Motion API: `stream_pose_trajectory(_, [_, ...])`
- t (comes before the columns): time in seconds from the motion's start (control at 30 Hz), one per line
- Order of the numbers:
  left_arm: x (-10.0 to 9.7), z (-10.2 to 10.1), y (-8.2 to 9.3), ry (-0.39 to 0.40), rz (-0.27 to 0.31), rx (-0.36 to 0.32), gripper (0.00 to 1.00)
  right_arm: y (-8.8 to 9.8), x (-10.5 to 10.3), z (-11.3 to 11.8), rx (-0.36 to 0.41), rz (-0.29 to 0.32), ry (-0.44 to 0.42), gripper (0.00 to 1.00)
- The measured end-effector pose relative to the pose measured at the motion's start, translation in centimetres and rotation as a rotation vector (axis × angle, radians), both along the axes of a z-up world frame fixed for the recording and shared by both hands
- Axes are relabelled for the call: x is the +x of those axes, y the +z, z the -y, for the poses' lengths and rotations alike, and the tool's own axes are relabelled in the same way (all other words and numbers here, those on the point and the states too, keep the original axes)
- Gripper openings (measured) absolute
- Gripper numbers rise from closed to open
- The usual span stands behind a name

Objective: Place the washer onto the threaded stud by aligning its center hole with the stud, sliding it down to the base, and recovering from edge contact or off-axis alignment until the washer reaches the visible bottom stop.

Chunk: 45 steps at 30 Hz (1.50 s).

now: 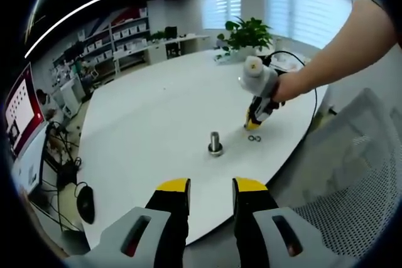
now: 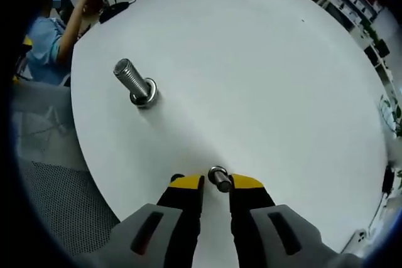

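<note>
A short threaded stud (image 1: 215,142) stands upright on its wide base on the white round table (image 1: 157,117). Two small metal washers (image 1: 253,138) lie side by side to its right. A hand holds my right gripper (image 1: 252,125) tip-down just over them. In the right gripper view the washers (image 2: 218,178) lie between the yellow fingertips of my right gripper (image 2: 217,183), whose jaws stand narrowly apart. The stud (image 2: 134,82) is up and to the left, well apart. My left gripper (image 1: 210,187) hangs open at the near table edge, holding nothing.
A mesh chair (image 1: 352,174) stands by the table's right side. A potted plant (image 1: 251,32) sits at the far edge, with shelves and desks behind. A person (image 2: 59,36) sits beyond the table near another mesh chair (image 2: 56,186).
</note>
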<state>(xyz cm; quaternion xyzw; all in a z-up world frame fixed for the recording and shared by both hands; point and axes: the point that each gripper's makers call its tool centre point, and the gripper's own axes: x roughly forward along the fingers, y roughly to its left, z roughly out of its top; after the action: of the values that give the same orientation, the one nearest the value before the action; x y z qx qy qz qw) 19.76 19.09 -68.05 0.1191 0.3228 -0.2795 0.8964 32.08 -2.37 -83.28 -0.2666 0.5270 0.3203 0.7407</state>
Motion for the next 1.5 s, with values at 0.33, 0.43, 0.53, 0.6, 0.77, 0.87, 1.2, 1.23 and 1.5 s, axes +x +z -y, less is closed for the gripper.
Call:
stream_pose_trajectory(0.33, [-0.1,0.1,0.2,-0.009,0.008,-0.005,0.25,0.6,-1.6,1.4,-0.009,0.005,-0.029,0.24])
stream_pose_trajectory(0.43, [-0.1,0.2,0.2,-0.013,0.01,-0.004,0.25,0.7,-2.3,1.5,-0.002,0.006,-0.038,0.26])
stream_pose_trajectory(0.53, [-0.2,0.2,0.2,-0.012,0.005,-0.004,0.25,0.4,-3.1,1.5,0.003,-0.007,-0.04,0.26])
stream_pose_trajectory(0.6, [-0.1,0.2,0.2,-0.015,0.011,-0.002,0.25,0.2,-3.9,1.4,0.003,-0.013,-0.032,0.26])
stream_pose_trajectory(0.77, [-0.1,0.2,0.4,-0.012,0.017,-0.005,0.24,0.0,-5.4,1.0,0.006,-0.025,0.007,0.28])
stream_pose_trajectory(0.87, [-0.1,0.3,0.3,-0.017,0.015,-0.004,0.24,-0.1,-6.0,0.9,0.022,-0.034,0.008,0.28])
stream_pose_trajectory(1.2, [-0.1,0.3,0.3,-0.021,0.015,0.001,0.24,-0.8,-6.0,0.1,0.032,-0.028,0.009,0.28])
stream_pose_trajectory(1.23, [-0.1,0.3,0.2,-0.02,0.014,0.0,0.24,-0.9,-6.0,0.1,0.025,-0.028,0.015,0.28])
stream_pose_trajectory(1.5, [-0.2,0.2,0.1,-0.019,0.008,0.005,0.24,-1.0,-5.4,-0.8,0.037,-0.013,0.005,0.25])
